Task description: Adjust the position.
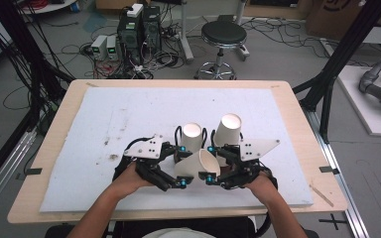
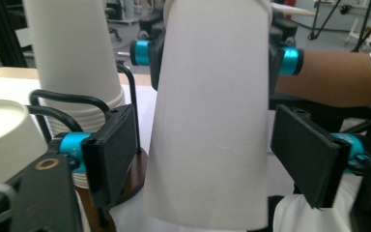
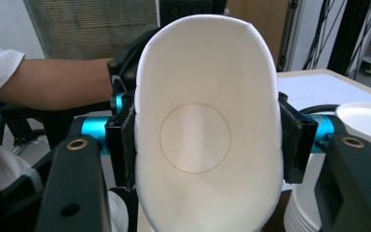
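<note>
1. A single white paper cup (image 1: 199, 164) lies tipped on its side in the air just above the worktop (image 1: 54, 163), its open mouth turned toward the right hand-held gripper (image 1: 212, 163).
2. The right hand-held gripper is clenched on this cup (image 3: 205, 140): in the right gripper view its two black pads press the rim from both sides and squeeze the mouth into a tall oval, with the round bottom visible inside.
3. The left hand-held gripper (image 1: 181, 166) is released. In the left gripper view the cup's wall (image 2: 212, 121) stands between its two black jaws, with a gap showing on each side, so neither pad presses on it.
4. No earlier picture accompanies this moment, so only the present stance of the jaws can be told.
5. Just behind the held cup, farther from the person, stand two stacks of white cups: the left stack (image 1: 192, 136) sits upright within a black wire holder (image 1: 177, 133), and the right stack (image 1: 227, 130) leans a little.
6. In the left gripper view the left stack (image 2: 72, 63) rises just beside the held cup, resting on a dark round base (image 2: 133, 176).
7. The white foam sheet (image 1: 119, 119) covers most of the worktop under the held cup.
</note>
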A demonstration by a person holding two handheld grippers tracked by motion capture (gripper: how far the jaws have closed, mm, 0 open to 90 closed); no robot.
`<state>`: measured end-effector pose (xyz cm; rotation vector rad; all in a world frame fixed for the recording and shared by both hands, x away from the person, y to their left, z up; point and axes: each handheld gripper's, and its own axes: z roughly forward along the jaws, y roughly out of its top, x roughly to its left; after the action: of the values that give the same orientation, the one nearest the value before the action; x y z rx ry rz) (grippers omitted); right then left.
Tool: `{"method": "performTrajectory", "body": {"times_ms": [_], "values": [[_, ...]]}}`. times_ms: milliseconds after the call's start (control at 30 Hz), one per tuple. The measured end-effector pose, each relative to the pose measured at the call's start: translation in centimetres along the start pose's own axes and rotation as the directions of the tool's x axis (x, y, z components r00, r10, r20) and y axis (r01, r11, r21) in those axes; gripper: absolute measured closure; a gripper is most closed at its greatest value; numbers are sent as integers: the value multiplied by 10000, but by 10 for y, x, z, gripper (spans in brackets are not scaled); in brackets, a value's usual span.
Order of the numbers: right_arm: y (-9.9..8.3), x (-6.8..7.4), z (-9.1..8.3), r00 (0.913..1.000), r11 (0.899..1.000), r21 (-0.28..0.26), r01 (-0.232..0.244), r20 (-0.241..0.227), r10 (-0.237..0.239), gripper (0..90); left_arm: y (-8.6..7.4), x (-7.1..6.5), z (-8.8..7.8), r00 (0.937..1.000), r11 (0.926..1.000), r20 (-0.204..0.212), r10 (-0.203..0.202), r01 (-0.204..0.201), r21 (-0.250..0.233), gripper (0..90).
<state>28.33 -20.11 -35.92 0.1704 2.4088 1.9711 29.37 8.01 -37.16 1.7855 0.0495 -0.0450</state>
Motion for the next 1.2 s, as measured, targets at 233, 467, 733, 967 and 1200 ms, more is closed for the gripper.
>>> {"method": "performTrajectory", "body": {"times_ms": [233,467,733,967,1200], "values": [[-2,2,4,9981,9964,-676,-514,316,536,162,0,0,-3,10000,9993,-29,37,-38,-372,361],[-3,0,4,9967,9934,-898,-715,314,746,273,-1,1,-6,10000,9982,-78,27,-31,-600,361],[0,-1,0,9986,9986,-242,-461,232,466,369,-1,0,0,9995,9998,-294,-140,137,-111,337],[2,-2,0,9982,9989,33,-475,360,474,370,0,-1,2,9992,9999,-380,120,-116,107,350],[1,1,3,9953,9944,-712,-781,509,818,209,0,-2,-1,9995,9998,-308,79,-85,-204,359]]}}
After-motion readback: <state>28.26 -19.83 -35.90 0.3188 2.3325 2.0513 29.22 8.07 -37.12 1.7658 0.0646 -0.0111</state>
